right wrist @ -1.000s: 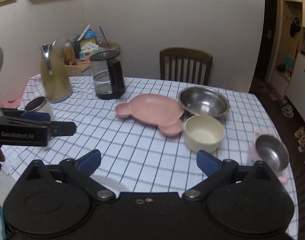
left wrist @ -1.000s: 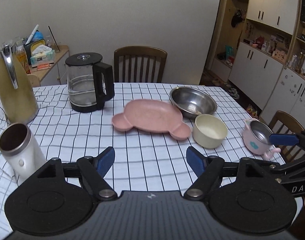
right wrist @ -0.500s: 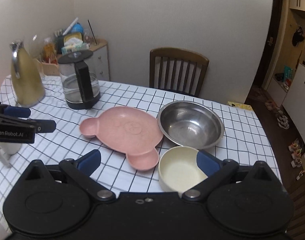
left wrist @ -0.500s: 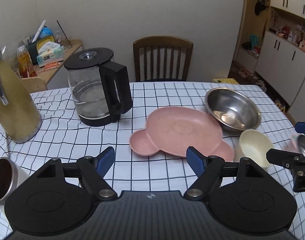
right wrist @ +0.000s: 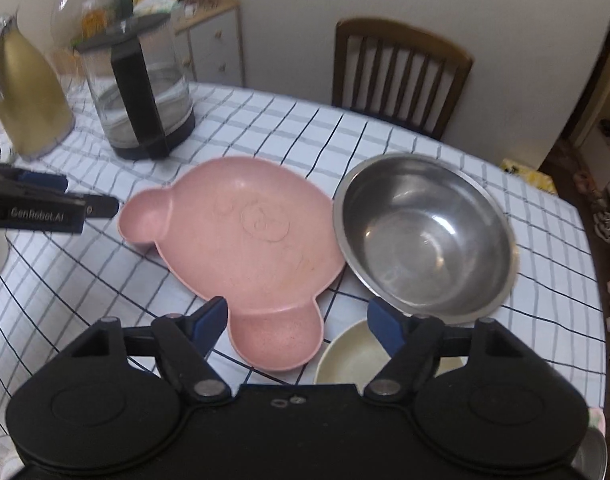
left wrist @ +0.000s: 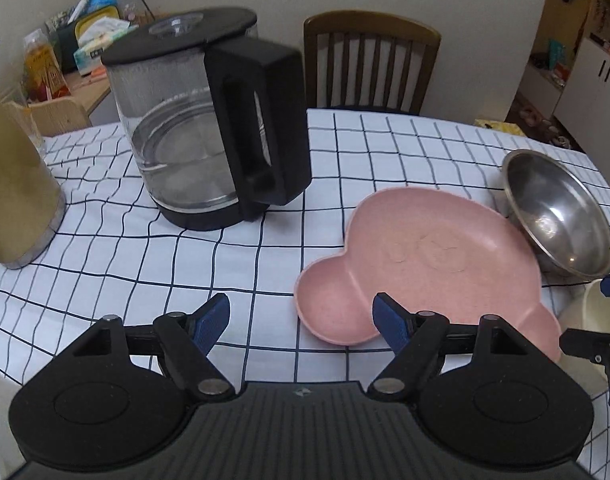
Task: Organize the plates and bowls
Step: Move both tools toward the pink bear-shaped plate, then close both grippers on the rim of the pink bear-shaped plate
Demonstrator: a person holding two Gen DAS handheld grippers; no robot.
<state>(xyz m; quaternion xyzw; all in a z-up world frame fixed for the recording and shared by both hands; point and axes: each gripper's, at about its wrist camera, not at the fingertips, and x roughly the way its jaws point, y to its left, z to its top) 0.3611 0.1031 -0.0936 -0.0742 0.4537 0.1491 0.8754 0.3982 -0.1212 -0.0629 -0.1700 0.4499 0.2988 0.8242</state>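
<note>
The right gripper (right wrist: pixel 297 320) hangs over the near ear of the pink bear-shaped plastic plate (right wrist: pixel 249 240); its jaws have just been narrowing but stand apart, gripping nothing. A round cream bowl (right wrist: pixel 353 356) lies under its right finger, empty, as is the stainless steel bowl (right wrist: pixel 425 236) beside the plate. The left gripper (left wrist: pixel 301 318) is parted and empty, the plate's other ear just at its right finger. Its side reads "GenRobot.AI". The glass kettle (left wrist: pixel 193 128) with a black handle stands behind.
</note>
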